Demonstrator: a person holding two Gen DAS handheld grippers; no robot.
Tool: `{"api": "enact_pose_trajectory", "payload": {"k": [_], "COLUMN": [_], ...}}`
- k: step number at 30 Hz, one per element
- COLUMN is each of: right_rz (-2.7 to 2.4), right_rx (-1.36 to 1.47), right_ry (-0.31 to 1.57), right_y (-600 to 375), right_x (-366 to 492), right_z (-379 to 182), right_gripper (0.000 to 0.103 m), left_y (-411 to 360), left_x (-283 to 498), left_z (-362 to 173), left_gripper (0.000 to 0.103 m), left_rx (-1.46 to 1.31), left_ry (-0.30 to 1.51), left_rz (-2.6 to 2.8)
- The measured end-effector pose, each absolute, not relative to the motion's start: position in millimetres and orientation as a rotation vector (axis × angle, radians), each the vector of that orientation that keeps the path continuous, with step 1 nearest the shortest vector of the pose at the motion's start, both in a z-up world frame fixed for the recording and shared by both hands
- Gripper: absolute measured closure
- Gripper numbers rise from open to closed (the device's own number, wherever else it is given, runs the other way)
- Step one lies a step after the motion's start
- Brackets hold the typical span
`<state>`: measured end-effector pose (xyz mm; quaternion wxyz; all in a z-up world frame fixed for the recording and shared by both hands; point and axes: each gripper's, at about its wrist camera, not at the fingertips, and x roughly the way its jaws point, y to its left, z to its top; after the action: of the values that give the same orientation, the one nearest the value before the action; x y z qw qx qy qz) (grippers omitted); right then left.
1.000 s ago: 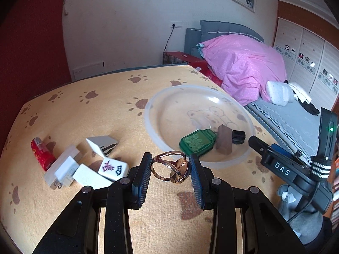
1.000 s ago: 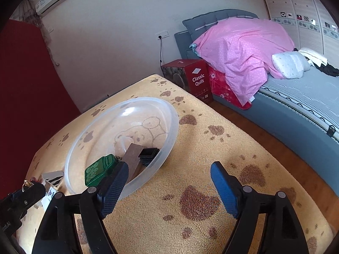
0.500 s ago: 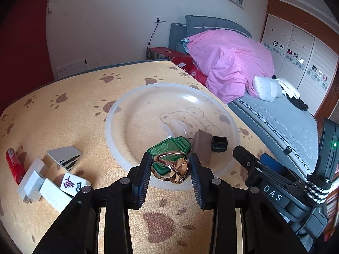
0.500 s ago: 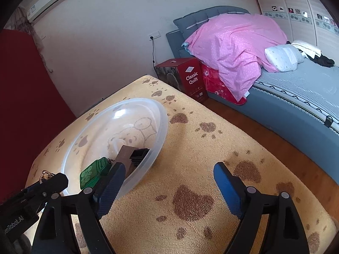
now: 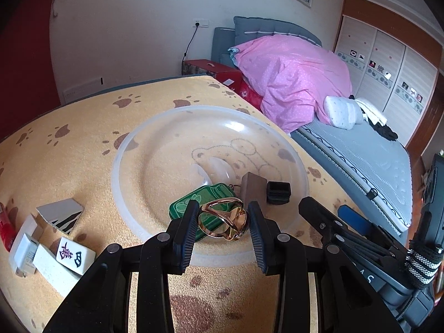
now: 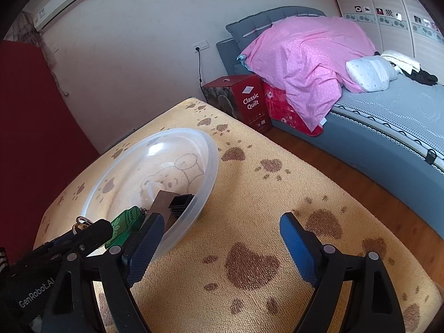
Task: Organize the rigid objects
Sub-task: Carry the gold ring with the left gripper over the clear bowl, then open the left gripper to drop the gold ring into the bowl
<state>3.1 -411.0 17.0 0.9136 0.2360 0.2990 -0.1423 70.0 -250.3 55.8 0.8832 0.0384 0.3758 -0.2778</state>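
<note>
On the paw-print cloth a clear plastic bowl sat near the middle, holding a green paw-print tag, a brown block and a small black cap close together near its front wall. Left of the bowl lay a loose cluster: a striped wedge, a mahjong tile, white blocks and, cut off by the frame edge, a red tube. Beyond the cloth stood a bed with a pink quilt and a red box marked "Classic Quilt". The left gripper was clenched on a gold ring, pinched between its two pads and held above the bowl's near rim, in front of the green tag. From the right wrist view only a sliver of the ring showed above the left gripper's dark finger. The right gripper stood spread wide and empty over bare cloth, just beside the bowl, its left finger overlapping the bowl's wall in the view. Part of the green tag was hidden behind the ring and pads, and whether the ring touched the bowl could not be told.
</note>
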Motion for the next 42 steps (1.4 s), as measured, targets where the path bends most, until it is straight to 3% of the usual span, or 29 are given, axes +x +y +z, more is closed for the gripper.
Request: {"api": "enact_pose_trajectory", "payload": {"k": [2, 6, 16, 20, 42], "right_rz": [-0.295, -0.292, -0.293, -0.293, -0.294], "right_rx": [0.492, 0.488, 0.492, 0.492, 0.488], "right_ry": [0.618, 0.618, 0.619, 0.619, 0.617], "right_y": [-411.8, -409.7, -409.6, -409.7, -409.7], "right_x": [3.7, 4.6, 3.8, 4.0, 3.9], "right_z": [15.8, 14.9, 14.6, 14.6, 17.3], "right_gripper": [0.015, 0.015, 0.015, 0.015, 0.014], "left_y": [-250.3, -242.7, -231.4, -227.6, -163.5], "left_x": [71.4, 74.2, 68.1, 63.8, 49.4], "left_z": [54.0, 53.0, 50.9, 51.9, 53.1], "left_gripper": [0.064, 0.043, 0.043, 0.035, 0.025], "left_rx": [0.075, 0.048, 0.068, 0.081, 0.027], "left_ry": [0.785, 0.789, 0.781, 0.771, 0.768], "left_rz": [-0.578, -0.548, -0.52, -0.501, -0.361]}}
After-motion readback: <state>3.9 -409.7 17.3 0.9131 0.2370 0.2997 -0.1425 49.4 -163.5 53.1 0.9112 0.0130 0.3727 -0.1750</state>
